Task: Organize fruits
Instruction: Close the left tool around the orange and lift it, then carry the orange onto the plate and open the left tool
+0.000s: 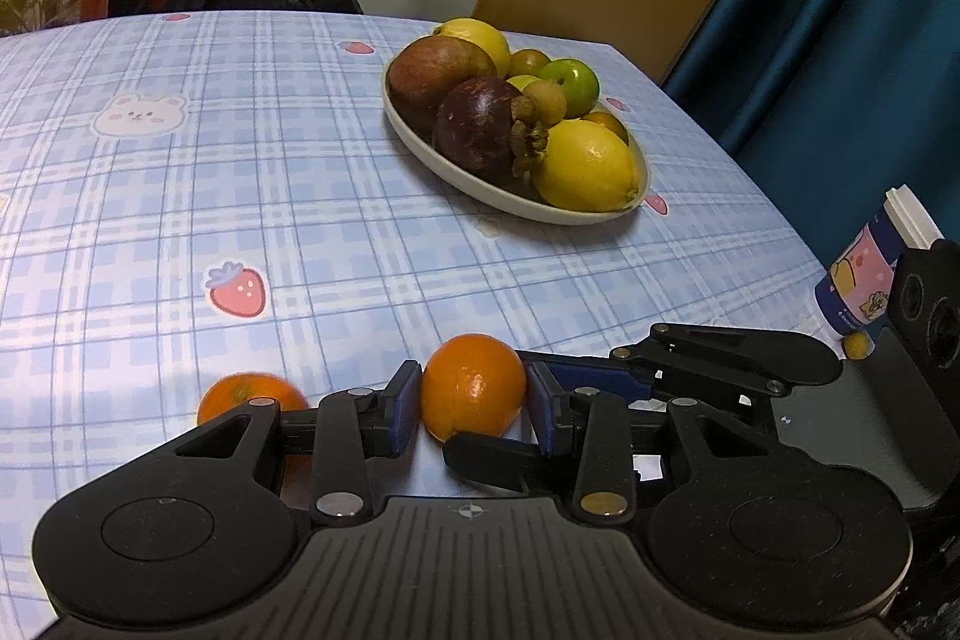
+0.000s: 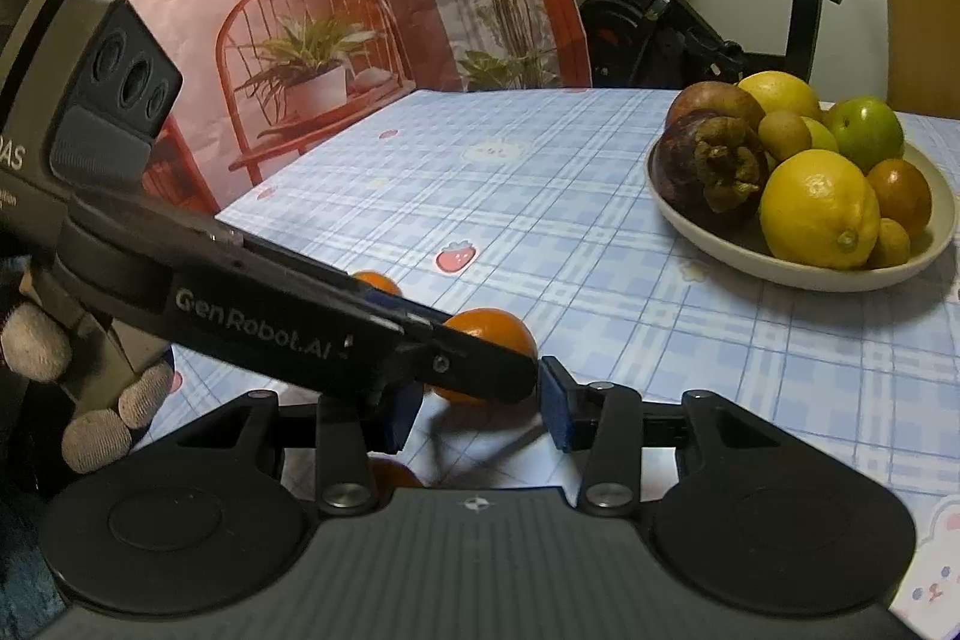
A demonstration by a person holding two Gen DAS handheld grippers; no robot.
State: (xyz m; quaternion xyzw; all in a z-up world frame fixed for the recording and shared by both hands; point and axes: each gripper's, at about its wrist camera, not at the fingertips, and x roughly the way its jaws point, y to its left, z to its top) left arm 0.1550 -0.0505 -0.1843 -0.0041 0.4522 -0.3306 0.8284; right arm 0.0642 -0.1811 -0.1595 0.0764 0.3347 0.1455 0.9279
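My left gripper [image 1: 473, 400] is shut on an orange [image 1: 473, 385] just above the checked tablecloth; the orange also shows in the right wrist view [image 2: 492, 331], partly hidden by the left gripper's finger. A second orange [image 1: 249, 394] lies on the cloth to its left. A white oval bowl [image 1: 480, 187] further back holds lemons, mangosteens, a green fruit and small brown fruits; it also shows in the right wrist view [image 2: 840, 274]. My right gripper [image 2: 480, 415] is open and empty, close beside the left gripper. Another orange [image 2: 390, 472] peeks out under it.
A printed cup [image 1: 864, 274] stands near the table's right edge, with a small yellow fruit [image 1: 857, 343] beside it. An exercise bike [image 2: 690, 10] stands beyond the far table edge. A blue curtain [image 1: 840, 10] hangs at the right.
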